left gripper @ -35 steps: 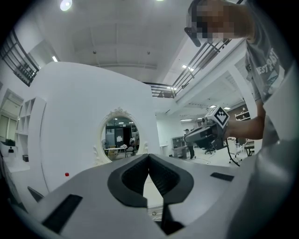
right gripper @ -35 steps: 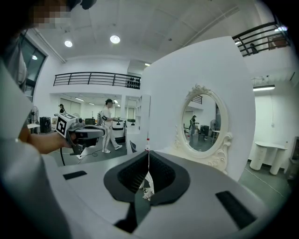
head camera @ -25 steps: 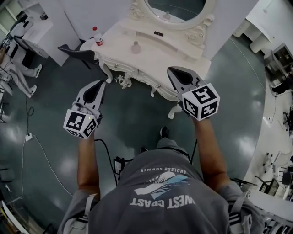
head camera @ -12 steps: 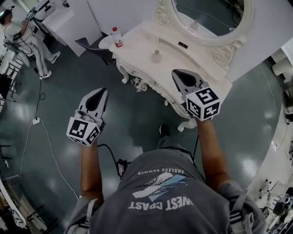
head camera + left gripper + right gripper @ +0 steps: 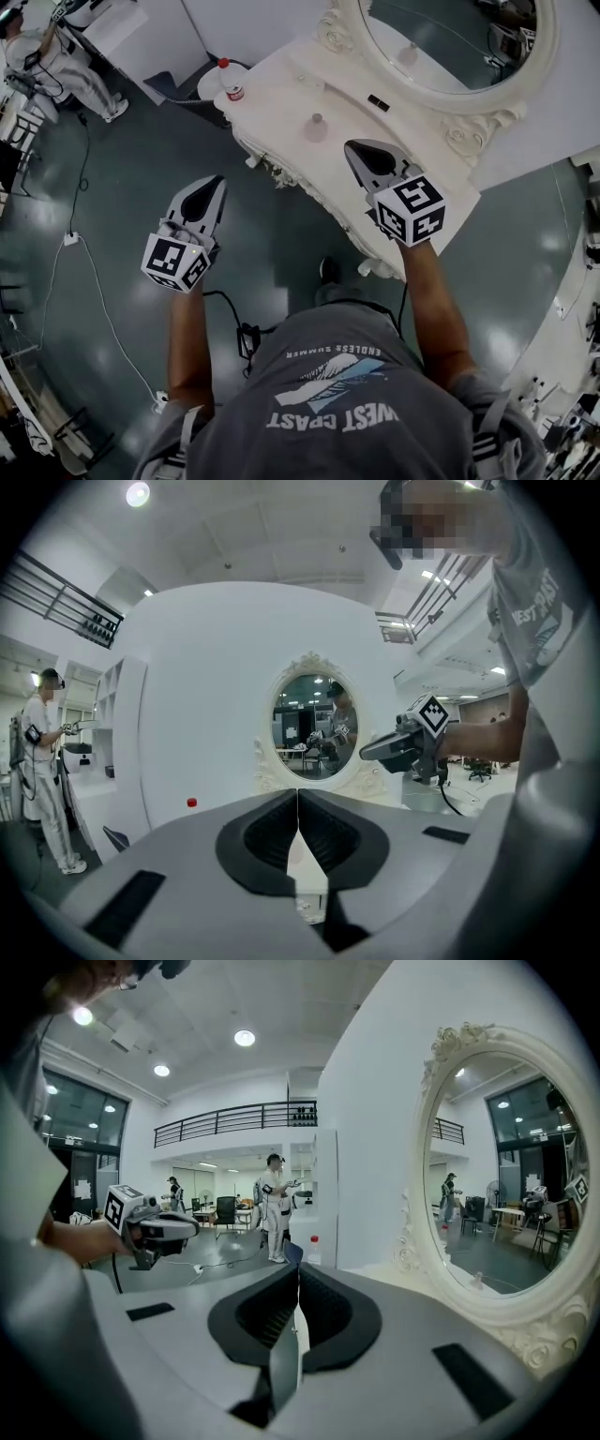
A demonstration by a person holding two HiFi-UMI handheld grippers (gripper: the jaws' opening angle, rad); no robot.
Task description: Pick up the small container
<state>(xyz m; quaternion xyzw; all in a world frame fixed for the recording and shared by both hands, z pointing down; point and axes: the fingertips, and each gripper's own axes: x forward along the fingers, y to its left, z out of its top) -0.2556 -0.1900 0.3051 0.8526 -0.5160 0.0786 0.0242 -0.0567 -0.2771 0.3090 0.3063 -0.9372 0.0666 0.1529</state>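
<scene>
Count: two grippers, one small container, one bottle, one vanity, one mirror, one black item on the tabletop.
Small container: a small, pale, translucent container (image 5: pixel 316 128) with a rounded body and a narrow neck, its only mate a faint reflection in the glass.
Its place: on the white tabletop (image 5: pixel 281 92) of the ornate white vanity, toward the left half, beyond both grippers and well apart from each.
Its axis: it stands upright, with its long axis vertical and its neck pointing up.
Left gripper: the left gripper (image 5: pixel 214 181) hangs over the dark floor, left of the vanity's near edge. In its own view the jaws are pressed together (image 5: pixel 298 803) with nothing between them.
Right gripper: the right gripper (image 5: pixel 352 145) is over the near right part of the tabletop. Its jaws are likewise together (image 5: pixel 298 1283) and empty.
Bottle: a clear plastic bottle with a red cap and red label (image 5: pixel 231 82) stands at the vanity's far left end. Whether it is on the tabletop or on something beside it cannot be told.
Mirror: a large oval mirror in a carved white frame (image 5: pixel 450 37) rises at the far side of the tabletop.
Black item: a small flat black thing (image 5: pixel 379 102) lies near the mirror's base, right of the container.
People: the wearer in a grey printed shirt (image 5: pixel 347 403), and one person in white (image 5: pixel 56 66) at the far left.
</scene>
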